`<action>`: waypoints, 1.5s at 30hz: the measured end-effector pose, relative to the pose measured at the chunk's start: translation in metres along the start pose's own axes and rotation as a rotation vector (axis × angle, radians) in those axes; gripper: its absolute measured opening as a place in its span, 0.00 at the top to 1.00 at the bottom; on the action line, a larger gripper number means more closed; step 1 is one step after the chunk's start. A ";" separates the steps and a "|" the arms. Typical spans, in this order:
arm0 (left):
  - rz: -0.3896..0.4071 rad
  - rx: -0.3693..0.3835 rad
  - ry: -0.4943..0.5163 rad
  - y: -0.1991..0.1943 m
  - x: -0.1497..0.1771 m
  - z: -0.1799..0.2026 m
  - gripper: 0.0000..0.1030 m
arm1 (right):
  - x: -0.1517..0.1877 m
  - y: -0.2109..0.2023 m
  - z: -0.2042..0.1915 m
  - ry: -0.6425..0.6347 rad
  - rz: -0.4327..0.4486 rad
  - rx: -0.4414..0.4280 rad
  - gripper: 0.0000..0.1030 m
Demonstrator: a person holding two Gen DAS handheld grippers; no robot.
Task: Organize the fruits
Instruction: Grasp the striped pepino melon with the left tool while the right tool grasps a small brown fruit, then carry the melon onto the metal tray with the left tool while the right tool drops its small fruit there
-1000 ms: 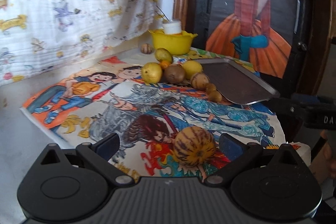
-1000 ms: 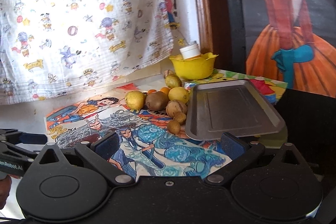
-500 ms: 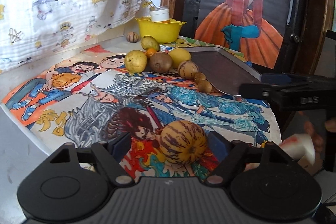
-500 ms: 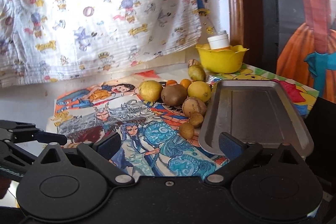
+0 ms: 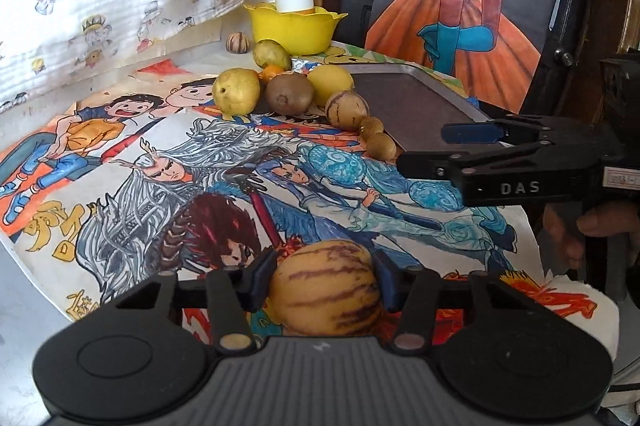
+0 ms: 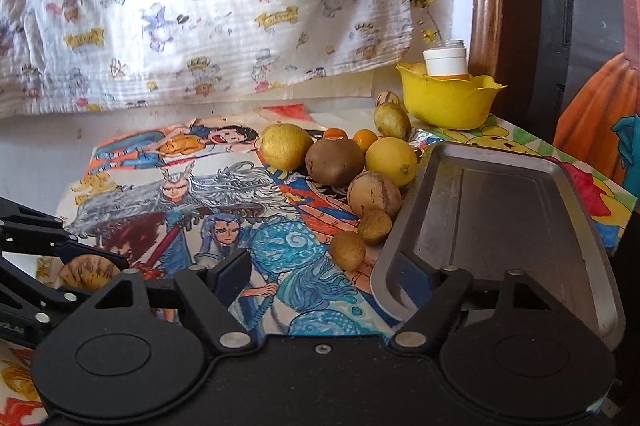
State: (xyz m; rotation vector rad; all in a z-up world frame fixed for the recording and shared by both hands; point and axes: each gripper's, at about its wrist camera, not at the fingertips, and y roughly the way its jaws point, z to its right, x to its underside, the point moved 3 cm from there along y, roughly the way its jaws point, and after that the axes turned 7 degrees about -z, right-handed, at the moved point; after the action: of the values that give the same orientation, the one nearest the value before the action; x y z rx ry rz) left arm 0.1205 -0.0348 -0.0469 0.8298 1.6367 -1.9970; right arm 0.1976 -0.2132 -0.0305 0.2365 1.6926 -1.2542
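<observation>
Since a second ago, my left gripper point(image 5: 322, 284) has closed in: its jaws now press both sides of the striped melon point(image 5: 325, 288), which sits at the near edge of the counter point(image 5: 24, 282) on the drawn poster point(image 5: 192, 170). My right gripper point(image 6: 324, 276) hangs with jaws wide and empty, one finger over the near rim of the metal tray point(image 6: 560, 186). That fruit is round and smooth, so I judge a shallow pinch could squirt it forward and off the edge. Swinging toward the tray, I could also clip the right gripper or scatter the fruit pile point(image 5: 290, 92) beside it.
</observation>
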 end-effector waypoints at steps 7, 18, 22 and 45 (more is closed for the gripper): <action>-0.008 -0.024 -0.003 0.006 -0.007 0.002 0.47 | -0.006 0.021 0.000 -0.074 -0.034 -0.002 0.40; -0.042 -0.025 -0.052 0.023 -0.029 0.003 0.47 | -0.010 0.044 0.002 -0.138 -0.066 0.016 0.57; -0.047 -0.021 -0.060 0.026 -0.034 0.003 0.48 | -0.012 0.049 0.004 -0.142 -0.074 0.026 0.66; 0.047 -0.057 -0.022 0.023 -0.139 0.014 0.48 | -0.046 0.006 0.051 -0.017 0.051 0.028 0.73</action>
State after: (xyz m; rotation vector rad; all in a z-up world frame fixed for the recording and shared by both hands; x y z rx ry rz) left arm 0.2347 -0.0593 0.0325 0.8156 1.6390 -1.9120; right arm 0.2538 -0.2347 0.0024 0.2834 1.6457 -1.2396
